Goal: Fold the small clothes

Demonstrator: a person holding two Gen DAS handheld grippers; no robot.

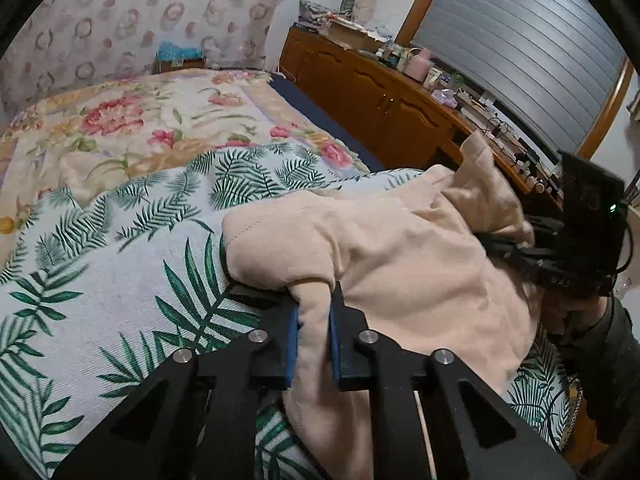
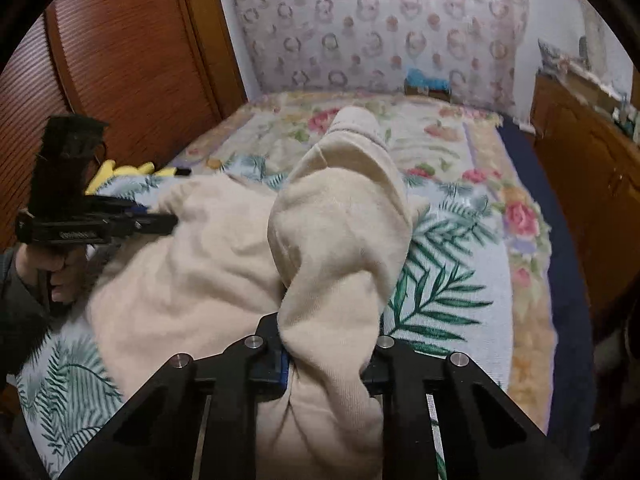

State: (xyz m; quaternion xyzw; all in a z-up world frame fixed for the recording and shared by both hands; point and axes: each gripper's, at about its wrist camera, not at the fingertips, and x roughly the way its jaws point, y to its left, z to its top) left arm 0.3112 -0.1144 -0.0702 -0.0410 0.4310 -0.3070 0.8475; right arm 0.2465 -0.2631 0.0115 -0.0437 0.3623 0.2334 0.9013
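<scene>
A pale peach fleece garment (image 1: 400,248) lies bunched on the leaf-print cloth (image 1: 100,280) on the bed. My left gripper (image 1: 314,312) is shut on a fold of its near edge, between the blue pads. My right gripper (image 2: 326,344) is shut on another bunch of the same garment (image 2: 340,240), which stands up in a hump in front of the camera. The right gripper shows in the left wrist view (image 1: 516,246) at the garment's far right side. The left gripper shows in the right wrist view (image 2: 160,220) at its left edge.
A floral blanket (image 1: 132,128) covers the far half of the bed. A wooden cabinet (image 1: 380,100) with cluttered top runs along the right. A wooden slatted door (image 2: 120,60) stands left of the bed. A yellow item (image 2: 120,170) lies by the far left edge.
</scene>
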